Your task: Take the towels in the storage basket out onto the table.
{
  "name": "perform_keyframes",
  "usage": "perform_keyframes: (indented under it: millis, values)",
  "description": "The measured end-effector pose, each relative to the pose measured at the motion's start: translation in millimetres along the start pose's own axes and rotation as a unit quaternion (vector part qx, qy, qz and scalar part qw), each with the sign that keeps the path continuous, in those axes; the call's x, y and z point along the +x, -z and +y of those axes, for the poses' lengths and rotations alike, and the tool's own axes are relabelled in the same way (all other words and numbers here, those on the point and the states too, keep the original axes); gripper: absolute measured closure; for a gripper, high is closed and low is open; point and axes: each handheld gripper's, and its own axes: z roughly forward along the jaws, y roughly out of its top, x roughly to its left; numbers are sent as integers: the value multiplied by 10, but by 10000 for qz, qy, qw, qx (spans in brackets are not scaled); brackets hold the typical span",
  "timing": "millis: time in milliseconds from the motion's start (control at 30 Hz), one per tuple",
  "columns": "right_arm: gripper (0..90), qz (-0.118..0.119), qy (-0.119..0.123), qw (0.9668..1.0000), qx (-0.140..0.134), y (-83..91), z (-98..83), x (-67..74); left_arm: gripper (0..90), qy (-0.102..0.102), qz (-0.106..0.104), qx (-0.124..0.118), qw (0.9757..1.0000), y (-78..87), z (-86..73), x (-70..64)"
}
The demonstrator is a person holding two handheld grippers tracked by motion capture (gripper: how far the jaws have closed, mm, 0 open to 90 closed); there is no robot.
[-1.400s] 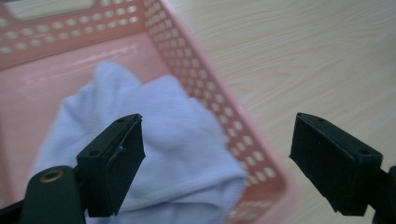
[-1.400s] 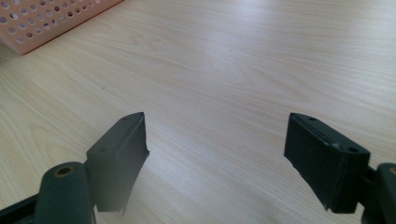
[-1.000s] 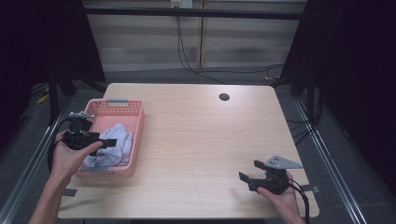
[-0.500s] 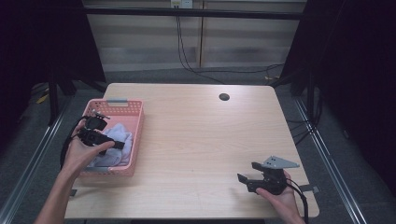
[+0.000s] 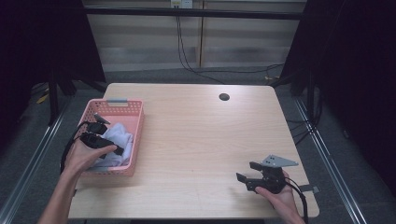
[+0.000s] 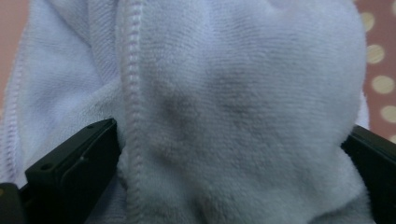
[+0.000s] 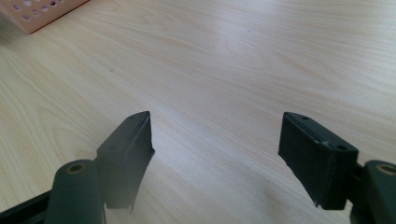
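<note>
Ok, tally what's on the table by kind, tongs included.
Basket: 1
Towel: 1
Tongs: 2, left tongs and right tongs
Total: 4

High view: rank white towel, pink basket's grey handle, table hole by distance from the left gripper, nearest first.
From the left gripper:
1. White towel, right at the jaws, inside the pink basket.
2. Grey handle, on the basket's far rim.
3. Table hole, far right, near the table's back edge.
</note>
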Motion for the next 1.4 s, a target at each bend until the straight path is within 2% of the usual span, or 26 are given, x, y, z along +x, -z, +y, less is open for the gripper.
perform_keyframes:
  millis: [100,200,300,467,633,900,933,1000,1067,1167,1233,1267,1300,1400]
  values:
    - [260,8,12,10000,13,-4,0,7,0,-55,68,48,9999,-37,22,-35]
    - [269,50,103,9999,68,-24,3,17,0,-200,162,91,9996,-93,37,-85]
    - [280,41,175,9998,100,-38,8,26,0,-137,132,160,9997,-113,52,-79]
    - [283,68,256,9996,125,-61,21,39,17,-240,88,420,9988,-145,85,-99]
    - [281,55,302,9995,124,-68,33,40,123,-302,-61,404,9987,-138,81,-107]
    - [284,-2,359,9992,174,-76,32,38,299,-316,18,555,9980,-92,113,-188]
    - [284,-12,345,9993,161,-73,35,39,346,-338,17,539,9980,-85,111,-188]
    - [284,-12,350,9993,152,-72,36,38,359,-313,18,464,9984,-70,95,-185]
    - [283,-27,340,9993,152,-71,37,35,415,-294,0,378,9989,-54,70,-182]
    - [281,-41,328,9994,138,-66,43,38,456,-372,-14,174,9992,-13,16,-170]
    - [278,-61,357,9993,94,-42,42,52,498,-274,-173,-56,9995,16,-41,-116]
    - [278,-61,357,9993,94,-42,42,52,510,-274,-173,-56,9995,16,-41,-116]
    - [276,-66,374,9992,108,-39,39,55,510,-254,-244,-130,9993,47,-69,-85]
    - [273,-76,374,9992,114,-45,38,54,561,-205,-289,-304,9989,88,-108,-71]
